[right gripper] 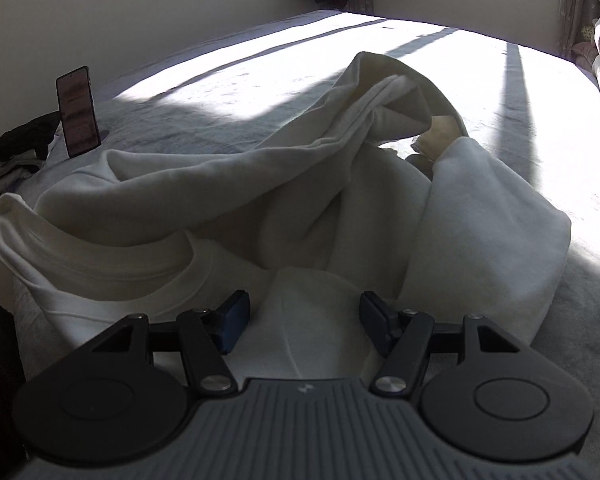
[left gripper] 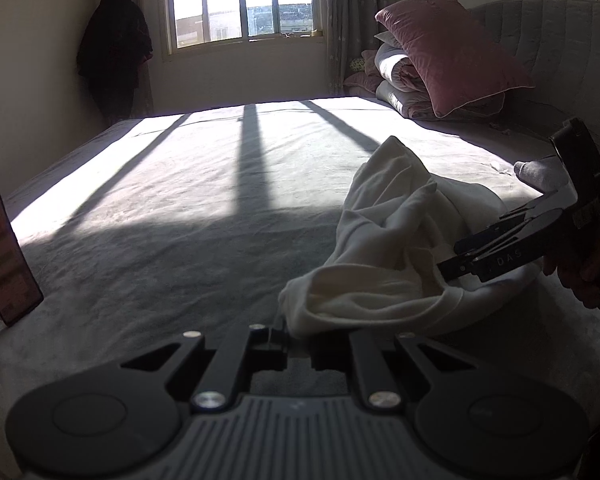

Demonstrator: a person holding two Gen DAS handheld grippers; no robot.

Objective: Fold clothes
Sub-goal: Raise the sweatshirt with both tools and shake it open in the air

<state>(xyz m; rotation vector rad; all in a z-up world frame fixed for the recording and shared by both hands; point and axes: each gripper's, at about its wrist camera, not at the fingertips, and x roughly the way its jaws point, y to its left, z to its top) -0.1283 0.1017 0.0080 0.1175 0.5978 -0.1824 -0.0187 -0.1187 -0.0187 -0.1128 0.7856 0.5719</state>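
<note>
A crumpled white sweatshirt [left gripper: 380,240] lies bunched on the grey bed [left gripper: 180,200], near its front right. My left gripper [left gripper: 278,334] is shut, pinching the garment's near left corner at the bed surface. In the right wrist view the sweatshirt [right gripper: 260,184] fills the middle, its ribbed neckline at the left. My right gripper [right gripper: 304,320] stands open just over a flat part of the cloth, its pads apart and not pressing. From the left wrist view the right gripper [left gripper: 448,258] reaches in from the right edge, held by a hand [left gripper: 588,280].
A phone [left gripper: 6,256] stands upright at the bed's left edge, with a dark clothing pile [right gripper: 20,140] beside it. Pillows and a folded quilt [left gripper: 448,52] are stacked by the headboard. A grey rolled item [left gripper: 540,172] lies far right. Sunlit bed [right gripper: 500,120] stretches beyond.
</note>
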